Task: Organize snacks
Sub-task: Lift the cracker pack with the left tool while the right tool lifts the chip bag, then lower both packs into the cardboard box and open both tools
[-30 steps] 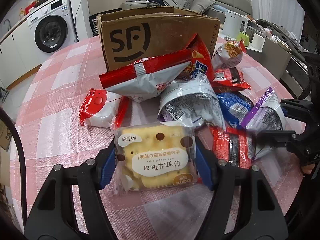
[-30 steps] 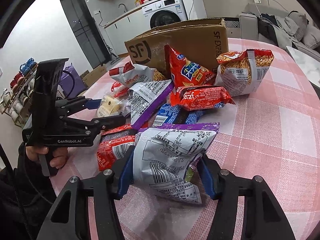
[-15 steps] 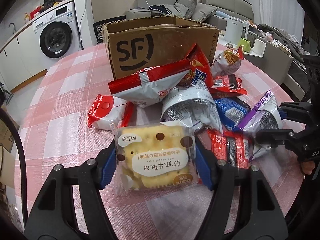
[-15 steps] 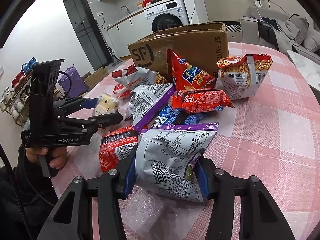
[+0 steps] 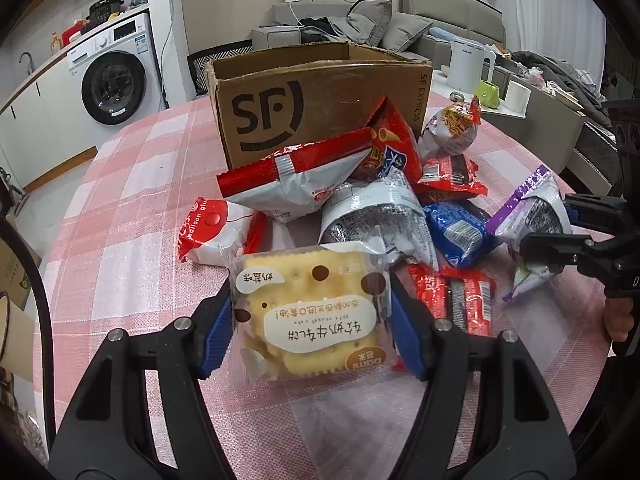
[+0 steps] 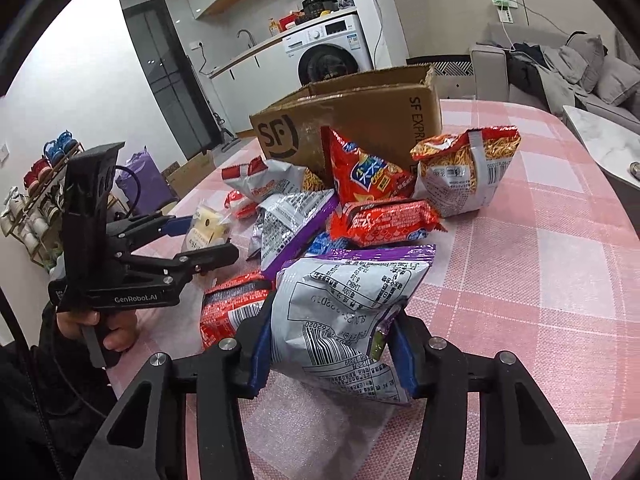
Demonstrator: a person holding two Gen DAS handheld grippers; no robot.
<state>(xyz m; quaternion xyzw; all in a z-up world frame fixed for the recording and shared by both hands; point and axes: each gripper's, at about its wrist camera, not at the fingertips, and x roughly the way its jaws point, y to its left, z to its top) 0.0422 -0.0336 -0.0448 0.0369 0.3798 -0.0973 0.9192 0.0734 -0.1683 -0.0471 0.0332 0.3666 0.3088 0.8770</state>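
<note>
Pinching clear-wrapped yellow cracker sandwich pack point(image 5: 310, 312): left gripper point(image 5: 310, 322), blue pads on both side edges. Likely light, brittle (grip edges, gently). Right gripper point(image 6: 332, 344), jaws just closing, squeezes puffy purple-trimmed white foil snack bag point(image 6: 344, 312) at waist; soft, slippery. Brown cardboard box point(image 5: 320, 100) well ahead.

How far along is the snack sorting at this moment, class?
Done: nothing shows inside the cardboard box, though its interior is mostly hidden. In hand: the left gripper clamps a cracker pack; the right gripper, jaws just closing, squeezes a purple-edged bag. Left: the remaining pile of snack packets on the table.
</note>
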